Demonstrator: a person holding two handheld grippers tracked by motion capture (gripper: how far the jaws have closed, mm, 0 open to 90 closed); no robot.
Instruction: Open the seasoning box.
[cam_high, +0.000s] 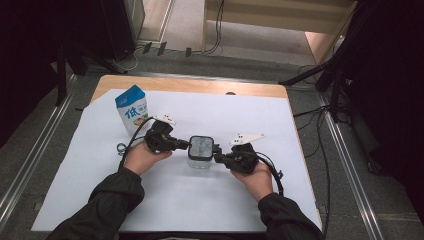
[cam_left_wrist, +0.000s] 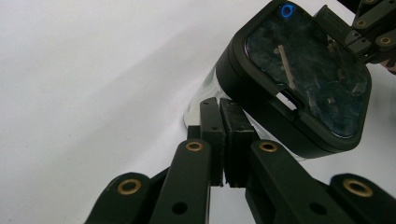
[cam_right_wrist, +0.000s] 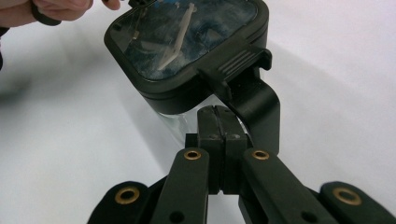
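Note:
A clear square container with a black lid (cam_high: 201, 149) stands on the white sheet (cam_high: 200, 200) at the middle of the table. My left gripper (cam_high: 185, 145) is at its left side, jaws pressed together with nothing between them. In the left gripper view the tips (cam_left_wrist: 226, 108) sit against the clear wall just under the lid (cam_left_wrist: 303, 79). My right gripper (cam_high: 217, 155) is at the container's right side, also shut. In the right gripper view its tips (cam_right_wrist: 217, 113) rest just below the lid's ribbed latch tab (cam_right_wrist: 243, 60), beside the hanging black latch flap (cam_right_wrist: 261, 112).
A blue and white carton (cam_high: 132, 110) stands upright at the back left, behind the left hand. The wooden table edge (cam_high: 190, 85) runs along the back. Cables trail from both grippers over the sheet. Dark stands flank the table on the floor.

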